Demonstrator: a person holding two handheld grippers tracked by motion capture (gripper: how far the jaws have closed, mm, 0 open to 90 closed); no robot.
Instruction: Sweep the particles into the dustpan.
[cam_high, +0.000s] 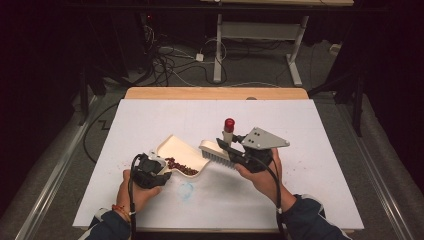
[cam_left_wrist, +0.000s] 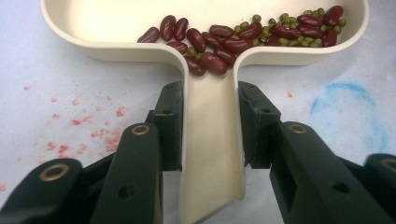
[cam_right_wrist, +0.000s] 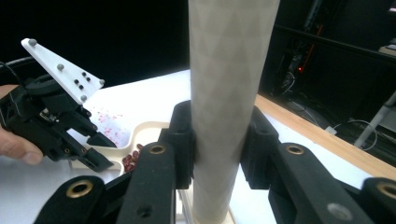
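Forearms come in at the bottom of the high view; we work up from there, big things first.

White table (cam_high: 320, 200): one, with a blue smear and red speckle on it near the pan.

Dustpan (cam_high: 181, 150): one, cream, lying flat on the table left of centre. Our left gripper (cam_high: 159, 170) is clenched on its handle (cam_left_wrist: 212, 154), a jaw pad pressed on each side in the left gripper view.

Brush (cam_high: 216, 152): one, cream, red-capped handle (cam_right_wrist: 229, 93) pointing up, bristles down at the pan's right edge. Whether the bristles touch the table, we cannot tell. Our right gripper (cam_high: 231, 150) is grasping that handle, both jaws tight on it in the right gripper view.

Beans (cam_left_wrist: 243, 35): all sit inside the pan, bunched along the wall next to the handle. Red kidney beans: roughly twenty countable. Small green ones: a cluster too fine to count. We see no loose beans on the table.

Step in hand, as we judge it: sweep finished or nearly so, brush lifting clear. To do it well:
- keep the pan level; beans sit right at the handle throat and can roll down it if the mouth tips up
- keep the brush upright and clear of the pan's rim, so bristles don't flick beans out
- keep both grips firm
- pan stays flat until the brush is clear
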